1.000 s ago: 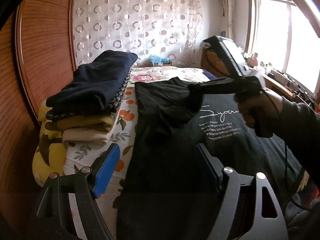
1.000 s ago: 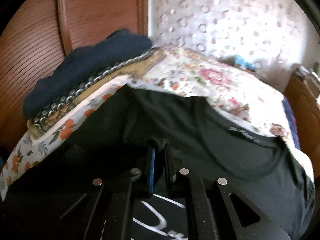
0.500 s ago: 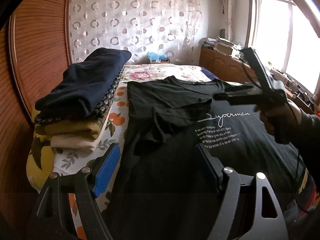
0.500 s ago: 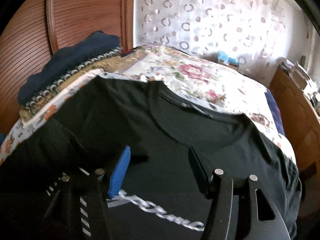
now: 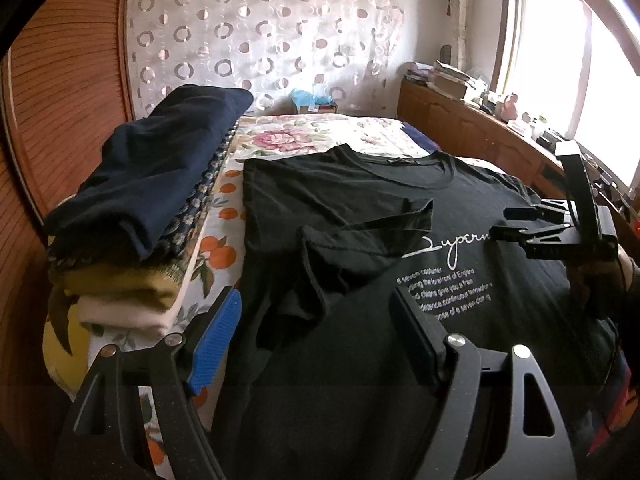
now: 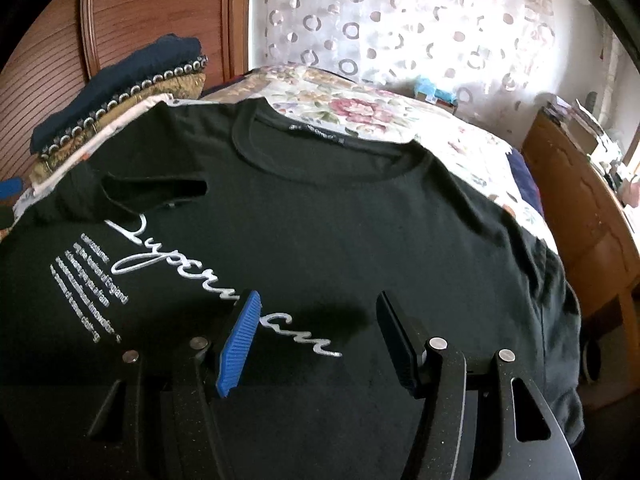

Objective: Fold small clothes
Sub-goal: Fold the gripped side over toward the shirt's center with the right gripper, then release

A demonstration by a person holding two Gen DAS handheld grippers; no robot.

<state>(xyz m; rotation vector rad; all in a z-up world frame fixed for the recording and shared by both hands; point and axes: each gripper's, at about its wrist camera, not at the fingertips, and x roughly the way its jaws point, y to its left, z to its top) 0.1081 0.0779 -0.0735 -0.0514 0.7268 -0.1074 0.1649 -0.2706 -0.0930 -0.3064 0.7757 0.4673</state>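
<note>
In the left wrist view, the left gripper (image 5: 316, 332) hovers wide and empty over the black T-shirt (image 5: 360, 280) spread on the bed (image 5: 320, 136), one sleeve (image 5: 360, 236) already folded inward.

In the right wrist view, the right gripper (image 6: 316, 340), its jaws just opened, holds nothing; the opposite sleeve (image 6: 552, 280) likely comes next.

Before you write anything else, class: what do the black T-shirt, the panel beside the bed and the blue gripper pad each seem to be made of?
Black T-shirt: soft matte knit, probably cotton jersey; it creases limply and has a ribbed neckband.
Panel: reddish-brown wood or wood-look board with fine horizontal ribs and a slight sheen.
Blue pad: looks like ribbed rubber or plastic, matte; the picture leaves it open.
</note>
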